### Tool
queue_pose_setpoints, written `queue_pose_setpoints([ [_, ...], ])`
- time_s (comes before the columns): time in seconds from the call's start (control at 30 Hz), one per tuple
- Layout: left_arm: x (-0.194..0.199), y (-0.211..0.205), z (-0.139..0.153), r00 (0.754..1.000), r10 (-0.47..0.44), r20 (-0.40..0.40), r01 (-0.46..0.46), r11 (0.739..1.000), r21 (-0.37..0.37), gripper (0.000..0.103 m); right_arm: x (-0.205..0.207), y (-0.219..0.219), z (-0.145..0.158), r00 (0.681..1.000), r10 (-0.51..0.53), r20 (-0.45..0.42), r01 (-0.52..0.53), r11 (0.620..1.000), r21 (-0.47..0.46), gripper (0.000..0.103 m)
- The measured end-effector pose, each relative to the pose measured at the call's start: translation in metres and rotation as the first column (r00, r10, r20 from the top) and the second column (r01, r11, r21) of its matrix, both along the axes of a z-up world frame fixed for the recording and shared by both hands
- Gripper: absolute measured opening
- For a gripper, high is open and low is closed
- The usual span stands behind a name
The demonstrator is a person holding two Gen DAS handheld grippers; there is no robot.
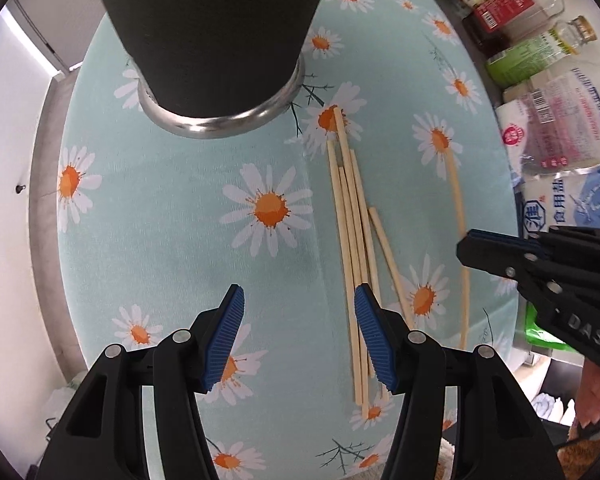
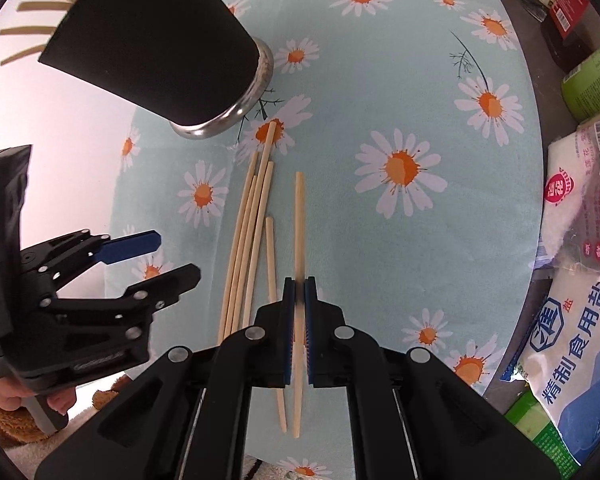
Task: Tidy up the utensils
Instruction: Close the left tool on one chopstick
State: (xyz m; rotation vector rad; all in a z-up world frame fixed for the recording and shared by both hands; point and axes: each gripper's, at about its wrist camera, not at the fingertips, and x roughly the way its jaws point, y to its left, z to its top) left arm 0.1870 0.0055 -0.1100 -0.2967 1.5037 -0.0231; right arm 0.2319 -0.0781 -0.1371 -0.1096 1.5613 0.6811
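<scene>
In the left wrist view, the left claw (image 1: pixel 298 336) is being held half open and empty above the chopstick bundle (image 1: pixel 350 216) lying on the counter (image 1: pixel 172 200), near the black cup (image 1: pixel 212 32). In the right wrist view, the right claw (image 2: pixel 299 312) is being clamped on a single chopstick (image 2: pixel 299 208), probably lifted; it should be kept upright for the cup.

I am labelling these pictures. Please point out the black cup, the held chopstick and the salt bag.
black cup (image 1: pixel 212 20), left wrist view, dark side wall.
held chopstick (image 2: pixel 299 216), right wrist view, bare shaft.
salt bag (image 2: pixel 572 344), right wrist view, printed front.
</scene>
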Motion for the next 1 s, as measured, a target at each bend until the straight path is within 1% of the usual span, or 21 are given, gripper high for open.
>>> queue_pose_setpoints([
  [0.03, 0.002, -0.004, -0.003, 1.000, -0.002, -0.010, 0.002, 1.000, 0.024, 0.054, 0.000, -0.004, 0.000, 1.000, 0.000, 0.002, 0.000, 1.000, 0.017, 0.006],
  [0.13, 0.004, -0.009, -0.008, 1.000, 0.012, -0.027, -0.011, 0.999, 0.030, 0.054, 0.000, -0.012, 0.000, 1.000, 0.013, -0.002, -0.013, 0.998, 0.058, 0.006],
  [0.2, 0.005, -0.012, -0.011, 0.999, 0.024, -0.032, -0.022, 0.998, 0.051, 0.054, -0.003, -0.014, 0.000, 1.000, 0.022, -0.004, -0.022, 0.997, 0.074, 0.006],
  [0.23, 0.006, -0.013, -0.011, 0.999, 0.032, -0.034, -0.030, 0.998, 0.058, 0.054, -0.004, -0.016, 0.000, 1.000, 0.026, -0.001, -0.026, 0.997, 0.079, 0.006],
  [0.3, 0.007, -0.015, -0.010, 0.999, 0.037, -0.029, -0.034, 0.995, 0.093, 0.054, -0.004, -0.019, 0.001, 0.999, 0.032, 0.002, -0.032, 0.996, 0.085, 0.006],
  [0.37, 0.008, -0.017, -0.010, 0.999, 0.043, -0.033, -0.038, 0.992, 0.123, 0.053, 0.001, -0.015, 0.008, 0.999, 0.036, 0.003, -0.037, 0.995, 0.095, 0.006],
  [0.53, 0.013, -0.025, -0.015, 0.997, 0.054, -0.049, -0.047, 0.988, 0.146, 0.052, -0.002, -0.019, 0.017, 0.999, 0.035, 0.007, -0.035, 0.993, 0.110, 0.006],
  [0.57, 0.013, -0.026, -0.015, 0.997, 0.055, -0.048, -0.047, 0.986, 0.157, 0.052, -0.002, -0.015, 0.012, 0.999, 0.034, 0.007, -0.035, 0.993, 0.112, 0.006],
  [0.63, 0.014, -0.032, -0.016, 0.997, 0.058, -0.049, -0.048, 0.981, 0.188, 0.052, -0.002, -0.016, 0.012, 0.999, 0.034, 0.008, -0.035, 0.993, 0.113, 0.006],
  [0.8, 0.014, -0.035, -0.016, 0.996, 0.073, -0.051, -0.062, 0.980, 0.191, 0.052, -0.005, -0.014, 0.011, 0.999, 0.052, 0.009, -0.052, 0.992, 0.115, 0.006],
  [1.0, 0.018, -0.035, -0.019, 0.992, 0.109, -0.060, -0.094, 0.972, 0.214, 0.048, -0.008, -0.011, 0.014, 0.997, 0.070, 0.015, -0.071, 0.990, 0.118, 0.006],
])
